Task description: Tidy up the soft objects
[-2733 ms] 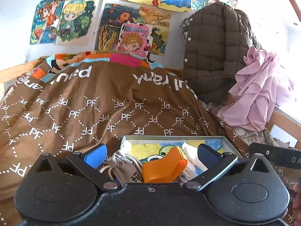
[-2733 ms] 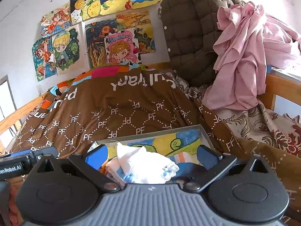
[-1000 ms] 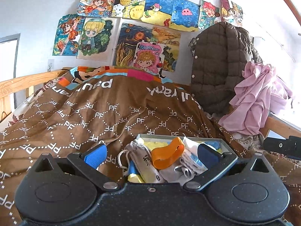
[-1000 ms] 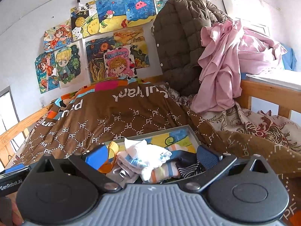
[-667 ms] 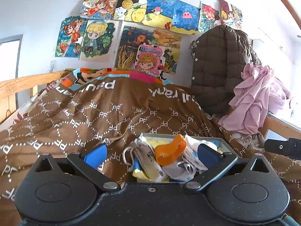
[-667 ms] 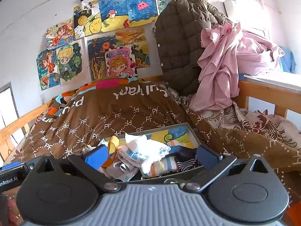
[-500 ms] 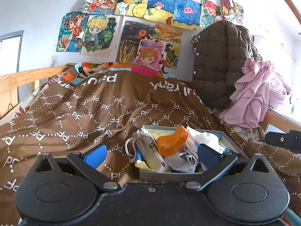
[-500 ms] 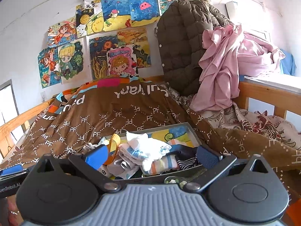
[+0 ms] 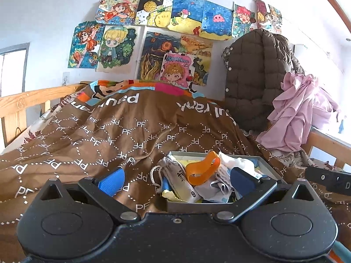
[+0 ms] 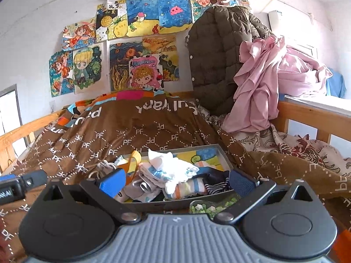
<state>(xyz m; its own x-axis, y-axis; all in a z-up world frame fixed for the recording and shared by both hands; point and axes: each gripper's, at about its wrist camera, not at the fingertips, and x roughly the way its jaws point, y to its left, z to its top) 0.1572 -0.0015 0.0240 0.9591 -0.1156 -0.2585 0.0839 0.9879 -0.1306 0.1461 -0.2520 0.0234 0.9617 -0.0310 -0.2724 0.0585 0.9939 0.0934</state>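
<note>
A grey tray (image 9: 186,207) (image 10: 221,151) lies on the brown bed cover, holding several soft things. An orange band (image 9: 203,171) (image 10: 136,157) sits on top, beside a grey drawstring pouch (image 9: 175,175) and white and blue cloth (image 10: 173,168). Striped socks (image 10: 193,186) lie at the tray's near right. My left gripper (image 9: 176,178) is open, held just short of the tray's near edge with nothing between its fingers. My right gripper (image 10: 175,180) is open too, over the tray's near edge, and holds nothing.
The brown patterned quilt (image 9: 122,131) covers the bed. A brown padded jacket (image 10: 217,61) and pink cloth (image 10: 263,87) hang at the right. Wooden rails (image 9: 24,100) (image 10: 307,114) run along both sides. A clear container of green and white pieces (image 10: 204,207) sits below the tray.
Both grippers have drawn back and up from the tray, so the whole tray now shows. The soft things stay in the tray. Both grippers remain open.
</note>
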